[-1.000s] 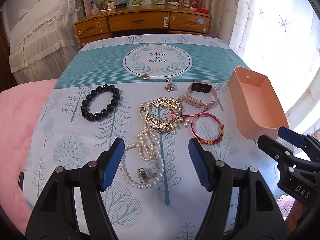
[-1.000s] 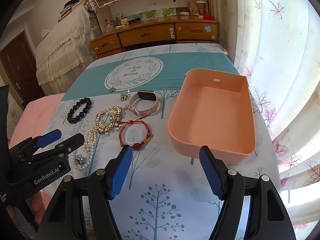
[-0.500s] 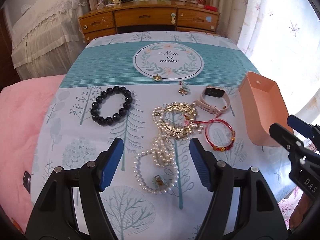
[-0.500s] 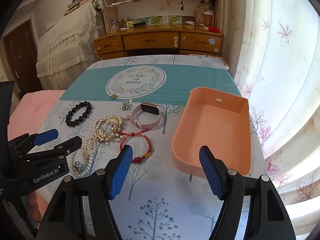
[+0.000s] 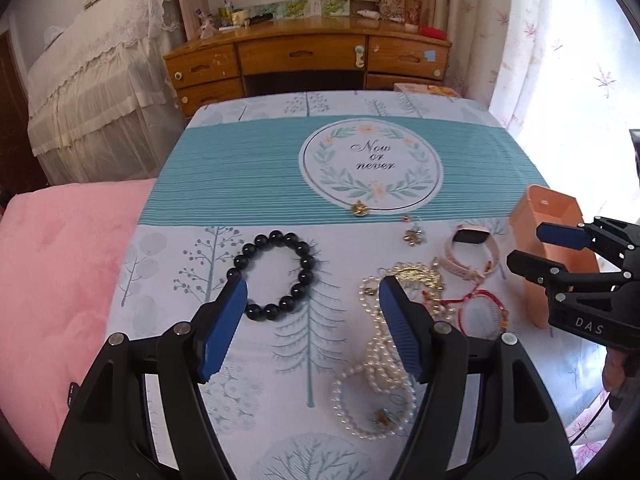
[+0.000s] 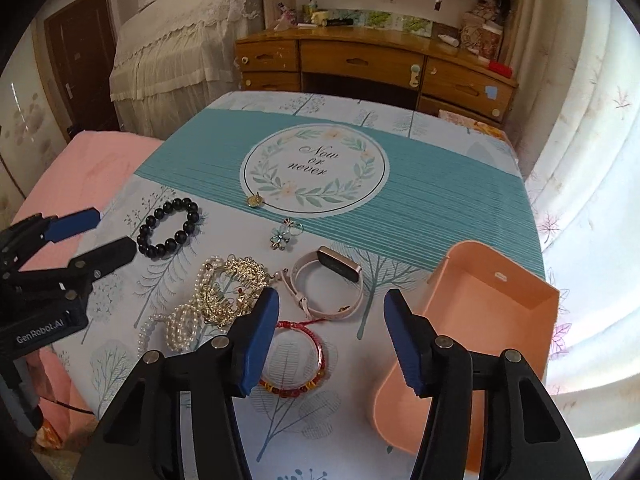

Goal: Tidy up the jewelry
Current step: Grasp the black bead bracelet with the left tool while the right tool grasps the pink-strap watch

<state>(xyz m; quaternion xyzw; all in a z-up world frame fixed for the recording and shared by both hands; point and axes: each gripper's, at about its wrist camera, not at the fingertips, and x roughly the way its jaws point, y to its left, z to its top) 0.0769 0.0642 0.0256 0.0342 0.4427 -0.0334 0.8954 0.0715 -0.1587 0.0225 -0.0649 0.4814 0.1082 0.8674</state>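
Both views have slid leftward over the cloth since a second ago: my left gripper (image 5: 312,320) now frames the black bead bracelet (image 5: 274,276) at frame centre, where the pearls sat before, and my right gripper (image 6: 330,338) has swung from the peach tray (image 6: 516,308) to hang over the red cord bracelet (image 6: 296,360).

I see the left jaws standing wide apart with nothing between them. The right jaws are closing, and nothing is between their pads; the red bracelet lies flat on the worktop (image 6: 440,200) below them.

In the right wrist view the pearl necklace (image 6: 180,320) and the gold ornament (image 6: 236,284) lie tangled together left of centre, and the pink smartwatch (image 6: 332,284) sits just above the red bracelet, touching its cord. A small flower charm (image 6: 282,238) and a gold pendant (image 6: 255,200) lie higher up, the pendant on the rim of the printed wreath. The tray sits at lower right of the frame, empty, near the watch but apart from it. All the jewelry is still on the cloth.
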